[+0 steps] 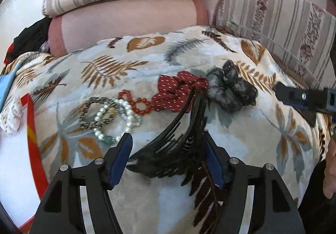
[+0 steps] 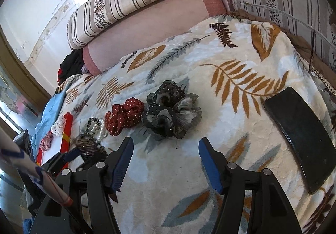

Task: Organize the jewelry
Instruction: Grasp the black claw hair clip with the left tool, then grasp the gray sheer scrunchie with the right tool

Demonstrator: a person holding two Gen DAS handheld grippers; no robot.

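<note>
On the leaf-print blanket (image 2: pixel 241 49) the jewelry lies in a row — leopard-print bracelet (image 1: pixel 95 113), pearl bracelets (image 1: pixel 124 116), red bead bracelet (image 1: pixel 137 101), red dotted scrunchie (image 1: pixel 178 92), black-grey scrunchies (image 2: pixel 171 113). The left hand-held gripper (image 1: pixel 169 145) stands open — a black hair comb (image 1: pixel 178 137) lies between its jaws, unclamped. The right hand-held gripper (image 2: pixel 166 150) is wide, empty. A black phone (image 2: pixel 302 137) lies right. No writing is legible.

Two scrunchies, one red dotted scrunchie (image 2: pixel 125 115) and one black-grey scrunchie (image 2: pixel 171 113); three bead bracelets: white pearl bracelet (image 1: pixel 117 117), orange bead bracelet (image 1: pixel 136 101), leopard-print bracelet (image 1: pixel 95 113); one black hair comb (image 1: pixel 178 126); one phone (image 2: pixel 302 135).
</note>
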